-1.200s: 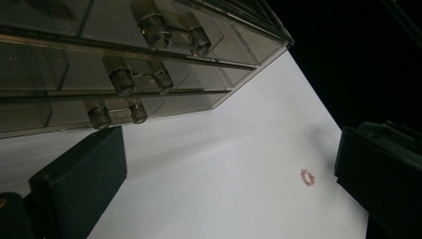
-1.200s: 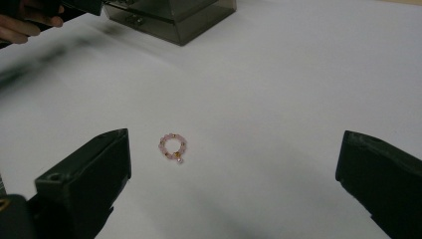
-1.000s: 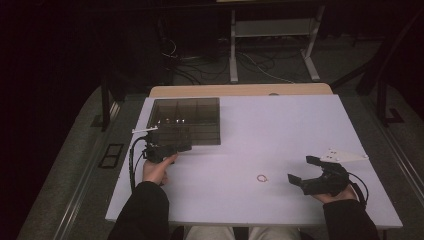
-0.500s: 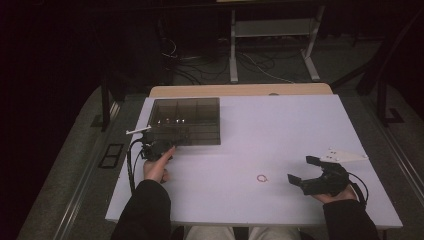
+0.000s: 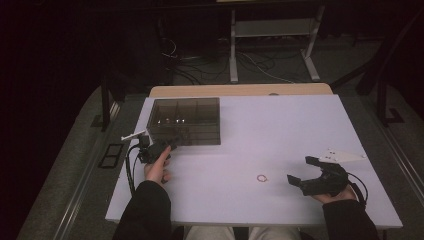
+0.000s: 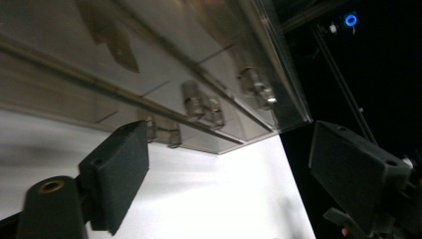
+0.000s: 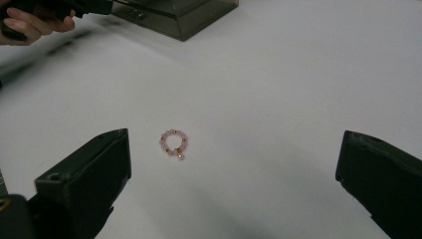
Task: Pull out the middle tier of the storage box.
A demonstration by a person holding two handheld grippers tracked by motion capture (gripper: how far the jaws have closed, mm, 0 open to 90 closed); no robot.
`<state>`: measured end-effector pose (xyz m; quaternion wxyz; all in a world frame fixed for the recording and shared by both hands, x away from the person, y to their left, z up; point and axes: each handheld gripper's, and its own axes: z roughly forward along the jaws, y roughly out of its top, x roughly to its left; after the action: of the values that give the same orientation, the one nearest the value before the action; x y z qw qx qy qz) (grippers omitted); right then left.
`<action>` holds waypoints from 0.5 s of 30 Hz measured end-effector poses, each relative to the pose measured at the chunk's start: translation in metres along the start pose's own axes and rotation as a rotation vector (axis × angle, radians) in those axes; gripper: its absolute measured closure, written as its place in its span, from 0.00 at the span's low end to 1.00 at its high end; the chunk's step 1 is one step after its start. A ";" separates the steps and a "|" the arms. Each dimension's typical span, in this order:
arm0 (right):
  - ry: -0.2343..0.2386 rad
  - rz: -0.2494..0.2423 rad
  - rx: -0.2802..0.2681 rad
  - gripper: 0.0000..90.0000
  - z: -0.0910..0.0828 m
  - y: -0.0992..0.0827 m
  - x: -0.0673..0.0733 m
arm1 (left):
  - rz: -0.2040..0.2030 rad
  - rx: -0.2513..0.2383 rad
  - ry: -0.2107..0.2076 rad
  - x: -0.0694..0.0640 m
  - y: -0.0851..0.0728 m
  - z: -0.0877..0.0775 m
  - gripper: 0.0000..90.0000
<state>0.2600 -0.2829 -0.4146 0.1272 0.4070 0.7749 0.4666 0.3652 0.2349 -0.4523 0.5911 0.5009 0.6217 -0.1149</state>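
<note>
Now your left tongs [image 5: 161, 148], jaws just narrowing on nothing, face the box [image 5: 185, 120] latches; right tongs [image 5: 306, 172] wait wide behind the bracelet [image 7: 173, 142].

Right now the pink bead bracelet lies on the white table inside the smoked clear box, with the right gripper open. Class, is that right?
Not quite. The right gripper view shows the pink bead bracelet on the bare white table, outside the smoked clear box, before the open right gripper.

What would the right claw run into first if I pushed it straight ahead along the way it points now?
Probably the pink bead ring, lying on the white table just ahead of the right claw, nearer its left jaw. The jaws stand wide open, so the ring might pass between them; depth is hard to judge. Farther on sits the smoky clear box.
</note>
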 end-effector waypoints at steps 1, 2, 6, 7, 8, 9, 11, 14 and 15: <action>0.000 -0.001 0.000 0.00 0.000 0.000 0.000 | -0.005 -0.005 0.009 0.001 -0.001 0.000 0.20; 0.001 -0.001 0.000 0.00 0.000 0.000 0.000 | -0.025 -0.024 0.012 0.004 -0.002 -0.001 0.24; 0.001 -0.001 0.003 0.00 0.000 0.000 0.000 | -0.053 -0.049 0.019 0.007 -0.004 -0.003 0.30; 0.001 0.000 0.004 0.00 0.000 0.000 0.000 | -0.063 -0.057 0.026 0.008 -0.004 -0.004 0.33; 0.002 -0.002 0.005 0.00 0.001 0.000 0.000 | -0.084 -0.074 0.040 0.010 -0.005 -0.005 0.38; 0.002 -0.002 0.005 0.00 0.001 0.000 0.000 | -0.084 -0.074 0.040 0.010 -0.005 -0.005 0.40; 0.002 -0.004 0.009 0.00 0.001 0.000 0.000 | -0.097 -0.101 0.056 0.011 -0.006 -0.006 0.46; 0.003 -0.006 0.008 0.00 0.001 0.000 0.000 | -0.102 -0.118 0.062 0.011 -0.007 -0.006 0.50; 0.003 -0.007 0.010 0.00 0.001 0.000 0.000 | -0.105 -0.124 0.061 0.011 -0.007 -0.006 0.51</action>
<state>0.2602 -0.2820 -0.4152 0.1255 0.4043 0.7787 0.4631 0.3585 0.2411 -0.4628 0.5950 0.4333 0.6707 -0.0913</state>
